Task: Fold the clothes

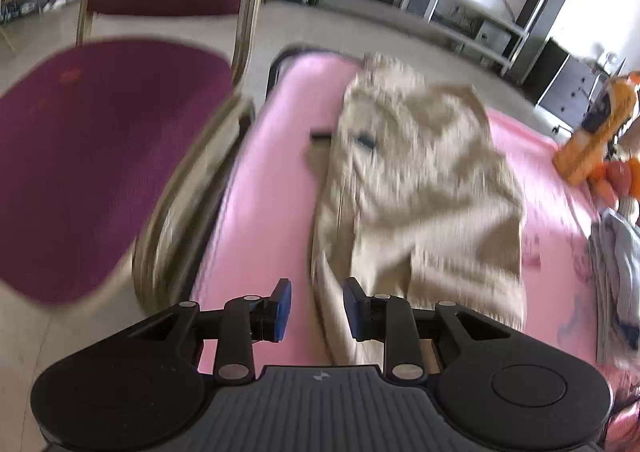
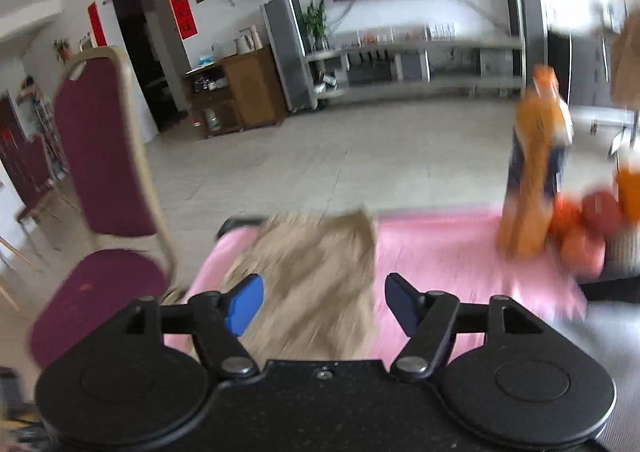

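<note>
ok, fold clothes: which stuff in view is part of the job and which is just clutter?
Job:
- beige garment, lying on the pink table cover
- left claw, open
- right claw, open

Clutter:
- orange bottle
- fruit beside it
- maroon chair
- grey cloth at the table's edge

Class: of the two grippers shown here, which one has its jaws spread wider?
The right gripper: its blue pads stand far apart over the beige garment. The left gripper shows a narrower gap.

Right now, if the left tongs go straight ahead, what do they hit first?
Likely the beige garment: its near edge lies just ahead of the open left tongs on the pink cover. Blur makes depth uncertain.
</note>
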Available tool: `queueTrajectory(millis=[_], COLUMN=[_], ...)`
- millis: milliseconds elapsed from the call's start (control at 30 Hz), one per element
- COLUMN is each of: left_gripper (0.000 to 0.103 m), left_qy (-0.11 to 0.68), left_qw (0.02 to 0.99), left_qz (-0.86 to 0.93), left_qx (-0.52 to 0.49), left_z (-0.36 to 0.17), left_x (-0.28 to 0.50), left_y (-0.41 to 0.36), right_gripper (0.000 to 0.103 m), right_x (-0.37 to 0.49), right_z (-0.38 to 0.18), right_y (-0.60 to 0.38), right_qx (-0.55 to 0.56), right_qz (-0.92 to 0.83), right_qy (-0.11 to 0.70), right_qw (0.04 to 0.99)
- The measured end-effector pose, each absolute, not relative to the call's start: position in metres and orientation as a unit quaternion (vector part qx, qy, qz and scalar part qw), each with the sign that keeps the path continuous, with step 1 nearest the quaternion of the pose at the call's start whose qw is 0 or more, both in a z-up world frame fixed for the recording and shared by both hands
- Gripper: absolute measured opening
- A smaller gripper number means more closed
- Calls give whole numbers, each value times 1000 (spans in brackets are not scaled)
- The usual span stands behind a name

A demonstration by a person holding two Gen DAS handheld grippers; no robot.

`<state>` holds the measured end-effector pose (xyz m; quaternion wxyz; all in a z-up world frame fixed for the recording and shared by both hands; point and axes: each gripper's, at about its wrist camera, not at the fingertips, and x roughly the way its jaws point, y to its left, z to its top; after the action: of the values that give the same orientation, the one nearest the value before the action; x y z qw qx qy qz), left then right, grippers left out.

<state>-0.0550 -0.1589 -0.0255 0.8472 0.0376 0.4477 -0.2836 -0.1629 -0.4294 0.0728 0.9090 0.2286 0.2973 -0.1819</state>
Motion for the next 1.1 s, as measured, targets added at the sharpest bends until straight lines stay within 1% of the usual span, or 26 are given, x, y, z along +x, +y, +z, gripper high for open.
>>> queueTrajectory(millis=[67,133,167,200,233,267,333,433,533,633,667,700,733,767,833,867,900,967,1000,1033,1067,1100], left_gripper=[26,27,27,26,26,26,27,27,26,24,23,20,20,20,26,26,27,27,27,27,27,26], left_qy=[446,432,431,430,434,437,433,411,404,405,409,412,415,420,419,419,420,427,429,430,432,431], left_qw=[846,848,847,846,843,839,837,848,853,852,852,852,851,852,856,856,856,856,855,856,856,858], left_qz=[-288,-300,-302,-303,-305,-307,-308,-301,-300,-302,-291,-280,-270,-258,-242,-243,-244,-244,-244,-243,-241,-240], left_qx=[48,64,73,82,92,101,126,142,137,139,151,162,173,176,181,179,176,161,156,153,150,143], left_z=[-28,-27,-29,-31,-36,-40,-46,-45,-46,-55,-63,-70,-77,-84,-91,-91,-91,-92,-92,-90,-89,-86], left_x=[-65,-74,-77,-79,-81,-83,-85,-74,-56,-39,-35,-31,-28,-26,-25,-25,-24,-20,-19,-18,-18,-19], left_y=[-160,-169,-175,-181,-188,-194,-207,-224,-247,-274,-281,-288,-295,-294,-293,-291,-290,-286,-285,-284,-283,-279], right_gripper=[67,64,49,29,23,21,21,21,22,22,24,30,33,35,20,8,0,0,0,2,5,17], right_x=[-179,-186,-187,-186,-185,-182,-180,-163,-150,-129,-118,-107,-99,-92,-95,-97,-108,-133,-144,-149,-153,-156], right_z=[48,6,-13,-35,-56,-73,-100,-118,-128,-144,-154,-165,-175,-185,-195,-199,-204,-211,-210,-206,-198,-191], right_y=[-424,-417,-415,-412,-409,-408,-403,-412,-423,-431,-432,-434,-434,-434,-442,-447,-459,-485,-494,-499,-499,-498], right_qx=[276,327,345,367,390,403,418,429,471,522,539,555,567,577,572,568,571,583,593,585,568,562], right_qz=[-163,-155,-155,-151,-144,-139,-132,-123,-95,-49,-32,-15,-4,-1,-34,-52,-89,-163,-192,-214,-237,-243], right_qy=[312,329,337,349,355,355,354,347,309,282,282,283,282,280,262,252,228,179,162,159,162,161], right_qw=[894,873,862,849,837,832,826,825,820,803,793,782,774,768,776,781,783,775,765,766,771,774])
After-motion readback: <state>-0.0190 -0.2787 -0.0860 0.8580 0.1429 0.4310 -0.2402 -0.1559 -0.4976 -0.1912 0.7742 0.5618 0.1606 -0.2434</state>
